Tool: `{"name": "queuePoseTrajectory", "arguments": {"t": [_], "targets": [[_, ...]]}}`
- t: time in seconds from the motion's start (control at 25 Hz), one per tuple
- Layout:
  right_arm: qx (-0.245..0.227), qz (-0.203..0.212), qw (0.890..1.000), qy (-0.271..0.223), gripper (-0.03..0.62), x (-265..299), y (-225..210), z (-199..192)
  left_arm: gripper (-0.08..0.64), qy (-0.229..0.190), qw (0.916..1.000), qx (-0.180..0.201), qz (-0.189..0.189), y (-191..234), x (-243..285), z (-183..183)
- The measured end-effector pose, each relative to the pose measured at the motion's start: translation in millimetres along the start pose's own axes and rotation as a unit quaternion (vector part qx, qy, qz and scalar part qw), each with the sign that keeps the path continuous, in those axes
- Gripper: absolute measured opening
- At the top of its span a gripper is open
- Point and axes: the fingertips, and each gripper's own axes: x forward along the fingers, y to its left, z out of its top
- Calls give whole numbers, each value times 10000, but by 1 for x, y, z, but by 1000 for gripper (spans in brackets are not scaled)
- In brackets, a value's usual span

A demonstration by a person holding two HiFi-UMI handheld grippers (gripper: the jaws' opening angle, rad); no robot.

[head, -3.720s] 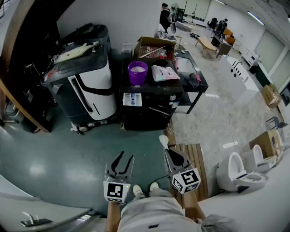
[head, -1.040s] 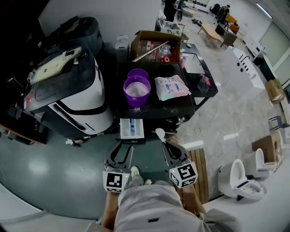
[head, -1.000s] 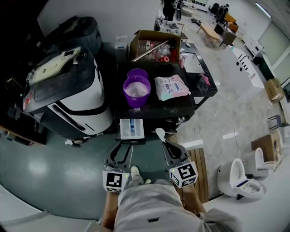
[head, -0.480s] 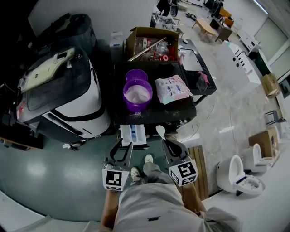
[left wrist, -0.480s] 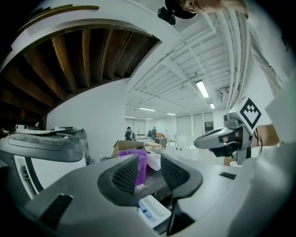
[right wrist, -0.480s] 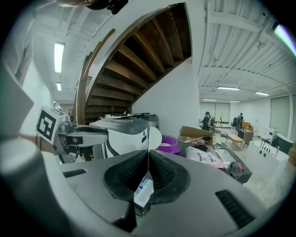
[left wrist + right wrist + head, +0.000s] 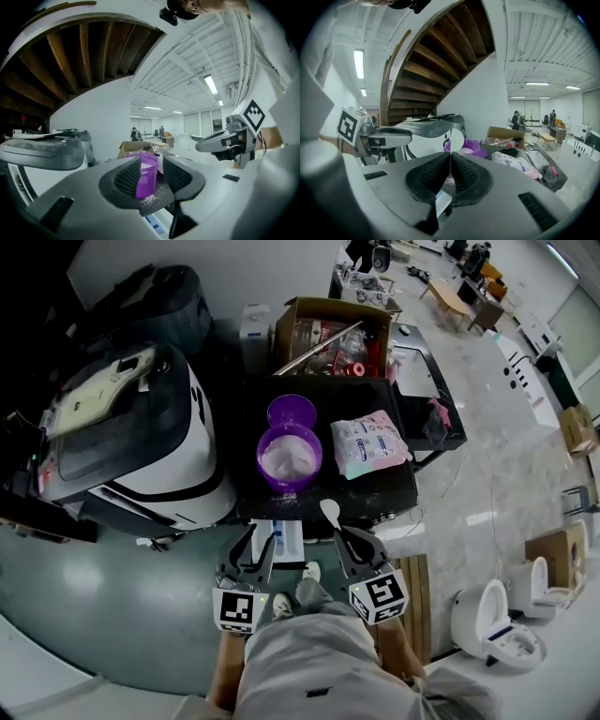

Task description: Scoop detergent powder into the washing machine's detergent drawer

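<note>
A purple tub (image 7: 289, 457) of white powder stands on the black washing machine's top (image 7: 375, 491), its purple lid (image 7: 292, 412) behind it and a detergent bag (image 7: 368, 443) to its right. The white detergent drawer (image 7: 284, 540) sticks out open at the machine's front. My left gripper (image 7: 260, 540) is open and empty just before the drawer; in its own view the purple tub (image 7: 147, 171) shows between the jaws. My right gripper (image 7: 343, 538) is shut on a white spoon (image 7: 329, 511), whose bowl points at the machine. The white spoon (image 7: 454, 137) stands upright between that gripper's pads.
A white and black appliance (image 7: 141, 446) stands left of the machine. A cardboard box (image 7: 328, 329) of clutter sits behind it, and a black table (image 7: 433, 404) to the right. A wooden pallet (image 7: 414, 579) lies at my right foot; toilets (image 7: 487, 629) stand further right.
The machine, tub and drawer have come closer in the head view as the person steps forward. Both grippers keep their pose, with the spoon still held in the right one.
</note>
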Motion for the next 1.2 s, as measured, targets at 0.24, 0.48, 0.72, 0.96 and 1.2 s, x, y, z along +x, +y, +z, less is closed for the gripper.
{"name": "queuePoseTrajectory", "arguments": {"t": [0.24,0.48,0.72,0.96,1.2], "targets": [[44,308,9995,46,8,28,-34,7,156,55,9996,-59,266,5,39,8],[-36,667,9976,177,8,53,-57,10,156,214,9983,3,534,7,65,10],[-80,847,9955,411,8,74,-65,11,156,400,9970,23,659,18,78,6],[-182,787,9943,689,8,103,-66,11,156,453,9976,-10,531,40,95,-3],[-371,627,9914,1087,8,132,-64,11,157,449,9987,-21,240,66,114,-9]]}}
